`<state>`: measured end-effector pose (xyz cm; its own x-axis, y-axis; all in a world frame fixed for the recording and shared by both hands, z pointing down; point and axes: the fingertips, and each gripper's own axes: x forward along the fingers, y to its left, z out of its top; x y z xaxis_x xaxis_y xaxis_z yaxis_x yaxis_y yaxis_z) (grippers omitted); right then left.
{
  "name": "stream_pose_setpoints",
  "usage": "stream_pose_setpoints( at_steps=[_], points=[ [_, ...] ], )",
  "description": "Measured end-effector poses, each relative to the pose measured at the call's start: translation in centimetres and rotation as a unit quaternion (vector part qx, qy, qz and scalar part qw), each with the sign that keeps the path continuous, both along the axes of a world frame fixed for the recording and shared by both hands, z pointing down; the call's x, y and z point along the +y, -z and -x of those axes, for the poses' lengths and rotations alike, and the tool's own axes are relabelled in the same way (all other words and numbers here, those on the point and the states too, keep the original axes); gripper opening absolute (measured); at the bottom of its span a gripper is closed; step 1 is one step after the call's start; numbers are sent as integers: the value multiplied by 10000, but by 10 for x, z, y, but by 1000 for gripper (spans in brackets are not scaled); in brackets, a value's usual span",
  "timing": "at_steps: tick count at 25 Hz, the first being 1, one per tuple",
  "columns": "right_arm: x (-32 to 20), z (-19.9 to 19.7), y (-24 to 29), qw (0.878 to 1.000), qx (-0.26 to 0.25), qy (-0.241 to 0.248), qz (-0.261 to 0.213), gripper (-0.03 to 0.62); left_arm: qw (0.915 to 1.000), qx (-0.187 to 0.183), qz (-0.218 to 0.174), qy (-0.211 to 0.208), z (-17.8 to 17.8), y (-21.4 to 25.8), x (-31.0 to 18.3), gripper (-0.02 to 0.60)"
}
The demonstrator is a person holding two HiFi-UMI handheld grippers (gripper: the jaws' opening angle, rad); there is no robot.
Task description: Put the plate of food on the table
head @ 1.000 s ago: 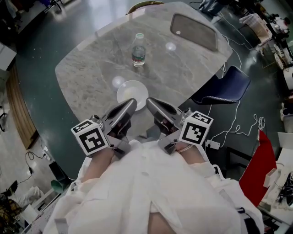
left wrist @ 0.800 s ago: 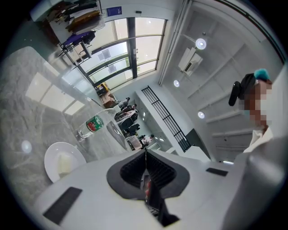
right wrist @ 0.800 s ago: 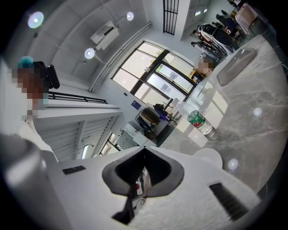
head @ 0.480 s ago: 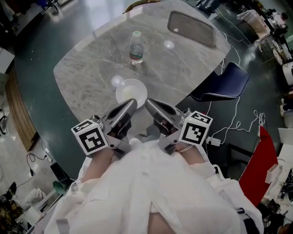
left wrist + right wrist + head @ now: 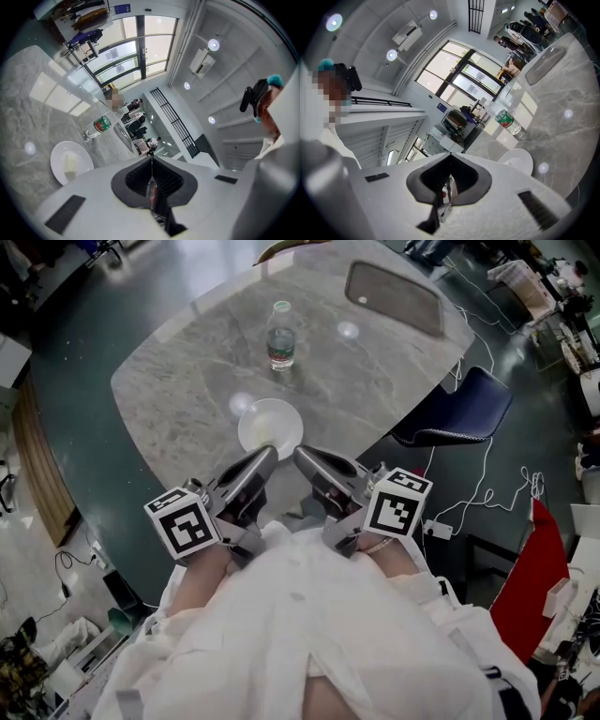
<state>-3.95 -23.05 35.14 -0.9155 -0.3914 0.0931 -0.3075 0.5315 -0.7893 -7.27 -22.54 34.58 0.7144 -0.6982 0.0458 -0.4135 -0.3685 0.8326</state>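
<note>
Head view, one plate (image 5: 270,427) (white), one bottle (image 5: 281,337), one chair (image 5: 461,413)

No readable text; bottle (image 5: 280,336) label illegible.

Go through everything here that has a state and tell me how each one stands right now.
Plate: flat on the table, pale food on it, no gripper touching it.
Water bottle: upright, capped.
Left gripper: jaws shut, empty.
Right gripper: jaws shut, empty.
</note>
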Motion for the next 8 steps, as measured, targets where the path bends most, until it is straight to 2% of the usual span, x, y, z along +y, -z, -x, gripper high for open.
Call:
stream_pose_setpoints(
  at_steps=[8],
  points=[
    [2,5,-1,9999,-17,97,30,2,10000,-39,-23,71,3,2,4,18]
  ],
)
